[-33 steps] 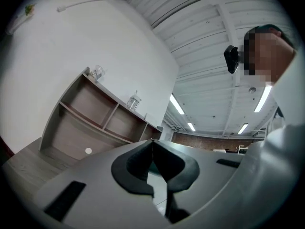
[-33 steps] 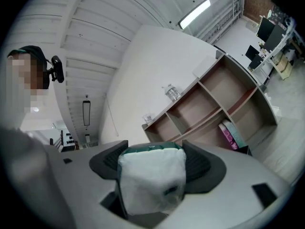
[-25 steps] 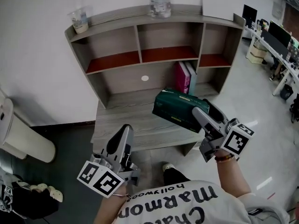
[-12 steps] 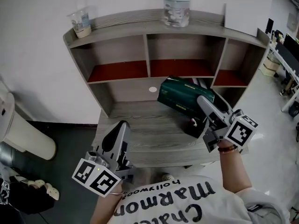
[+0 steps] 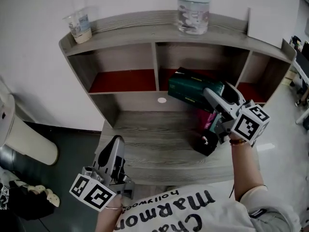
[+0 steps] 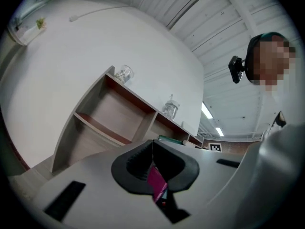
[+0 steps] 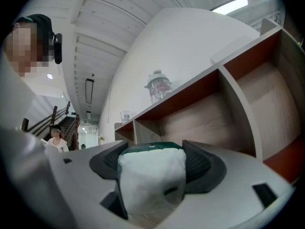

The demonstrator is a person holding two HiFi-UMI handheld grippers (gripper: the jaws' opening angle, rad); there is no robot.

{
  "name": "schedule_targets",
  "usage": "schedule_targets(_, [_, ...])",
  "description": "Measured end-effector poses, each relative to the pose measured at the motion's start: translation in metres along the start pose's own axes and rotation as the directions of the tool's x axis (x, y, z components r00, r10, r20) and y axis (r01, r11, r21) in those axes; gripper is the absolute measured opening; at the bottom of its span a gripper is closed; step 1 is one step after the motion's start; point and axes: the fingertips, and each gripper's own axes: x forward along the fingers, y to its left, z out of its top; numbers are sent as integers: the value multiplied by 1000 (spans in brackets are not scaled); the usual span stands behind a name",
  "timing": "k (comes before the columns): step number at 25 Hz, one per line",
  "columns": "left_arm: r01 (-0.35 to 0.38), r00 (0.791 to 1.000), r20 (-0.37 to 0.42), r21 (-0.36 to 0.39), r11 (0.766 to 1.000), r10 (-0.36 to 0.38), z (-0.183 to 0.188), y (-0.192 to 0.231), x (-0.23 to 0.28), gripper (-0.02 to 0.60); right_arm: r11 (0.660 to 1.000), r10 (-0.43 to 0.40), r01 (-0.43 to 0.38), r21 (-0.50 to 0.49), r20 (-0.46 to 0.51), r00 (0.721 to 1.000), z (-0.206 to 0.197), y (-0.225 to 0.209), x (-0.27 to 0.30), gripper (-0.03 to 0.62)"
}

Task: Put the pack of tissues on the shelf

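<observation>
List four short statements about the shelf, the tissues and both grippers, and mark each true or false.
1. The right gripper holds the tissue pack between its jaws. True.
2. The left gripper has its jaws wide apart. False: they are together, holding nothing.
3. A jar stands on top of the shelf. True.
4. The cup stands inside the shelf's left compartment. False: it stands on top of the shelf, at its left end.

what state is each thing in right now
pack of tissues, held tilted at the middle compartment of the shelf
right gripper, jaws shut on the pack of tissues
left gripper, jaws shut, empty
jar, upright on the shelf top
plastic cup, upright on the shelf top
</observation>
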Motion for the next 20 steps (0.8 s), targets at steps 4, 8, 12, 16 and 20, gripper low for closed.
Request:
schedule_targets(4, [-23,1000,-7,-8,1000,23,4,10,15,17,999,33,-35,-25,-68,997,-4,-21,37,360])
schedule_targets(8, [-35,999,-10,-9,999,35,2,14,18,17,992,81,-93,-82,-144,986,-13,-27,53,364])
schedule_targets(12, [-50,999,-16,-13,999,50,0,17,20,17,984,107,-129,-124,-174,979,-14,-34,64,377])
schedule_targets(16, [-62,998,-14,-7,998,62,3,18,21,17,984,97,-124,-128,-199,975,-20,-43,69,387])
schedule_targets(20, [-64,998,-20,-7,998,64,2,18,22,17,990,77,-101,-95,-227,971,-27,-56,72,400])
